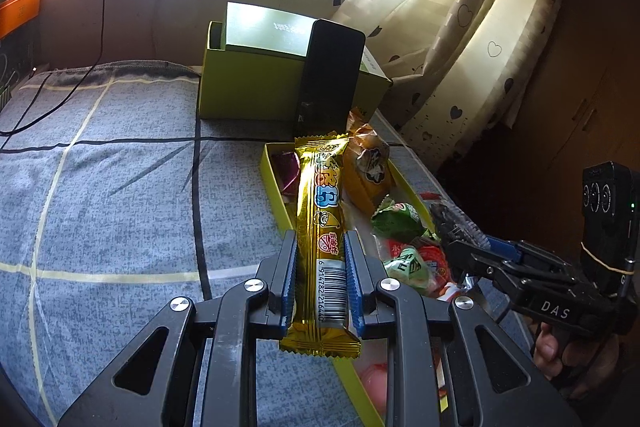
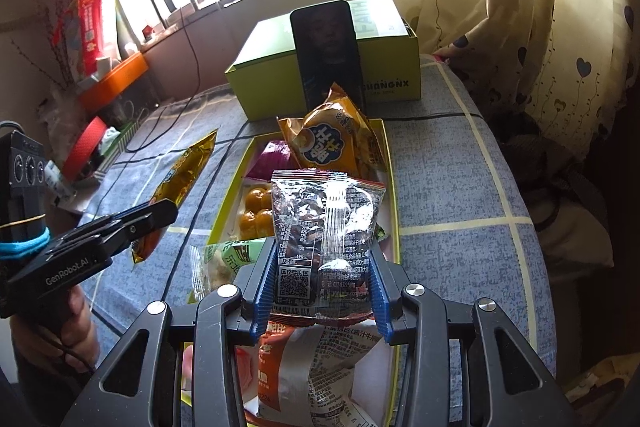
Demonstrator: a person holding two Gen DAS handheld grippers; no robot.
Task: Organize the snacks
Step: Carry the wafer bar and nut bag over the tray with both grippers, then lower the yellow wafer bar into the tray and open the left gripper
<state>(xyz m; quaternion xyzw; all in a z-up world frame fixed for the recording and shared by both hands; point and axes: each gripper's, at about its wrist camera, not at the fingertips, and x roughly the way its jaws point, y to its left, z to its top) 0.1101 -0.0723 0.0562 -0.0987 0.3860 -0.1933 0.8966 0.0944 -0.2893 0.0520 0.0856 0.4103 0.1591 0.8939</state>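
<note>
In the left wrist view my left gripper (image 1: 320, 259) is shut on the lower part of a long gold snack bar (image 1: 318, 187). The bar points forward above the left wall of a shallow yellow-green tray (image 1: 274, 183). In the right wrist view my right gripper (image 2: 324, 267) is shut on a silver foil packet (image 2: 326, 215), held upright over the tray (image 2: 394, 195). In the tray lie an orange packet (image 2: 332, 143), a purple packet (image 2: 274, 155), round yellow cakes (image 2: 256, 211), a green packet (image 2: 228, 255) and an orange-and-white packet (image 2: 308, 371). The left gripper (image 2: 166, 213) hovers left of the tray.
The tray lies on a grey checked bedspread (image 1: 120, 187). Behind it stands a green box (image 2: 272, 67) with a dark phone (image 2: 326, 47) leaning on its front. A black cable (image 1: 92, 67) crosses the far left. A heart-print curtain (image 2: 540, 27) hangs beyond the bed's right edge.
</note>
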